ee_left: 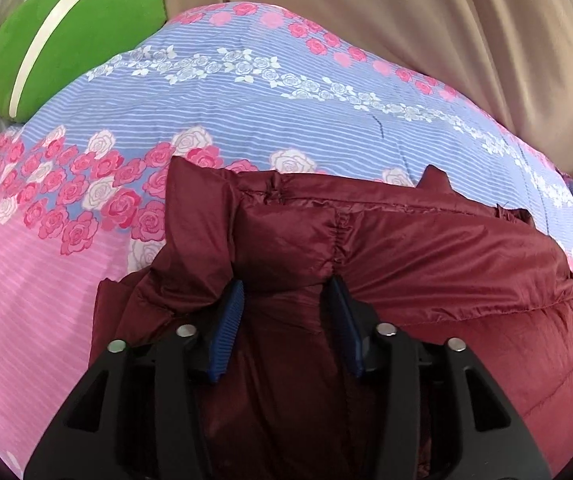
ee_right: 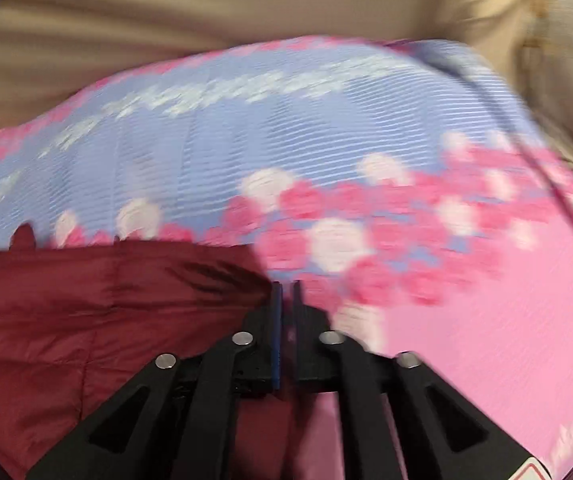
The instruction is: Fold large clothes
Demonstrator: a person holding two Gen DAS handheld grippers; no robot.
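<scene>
A dark red puffer jacket lies on a bed cover printed with blue stripes and pink roses. My left gripper is partly closed, its blue pads pinching a thick bunched fold of the jacket between them. In the blurred right wrist view the jacket fills the lower left. My right gripper sits at the jacket's right edge, over the pink part of the cover. Its jaws are nearly together with nothing visible between them.
A green cushion with a white stripe lies at the far left corner of the bed. Beige curtains hang behind the bed, and they also show in the right wrist view.
</scene>
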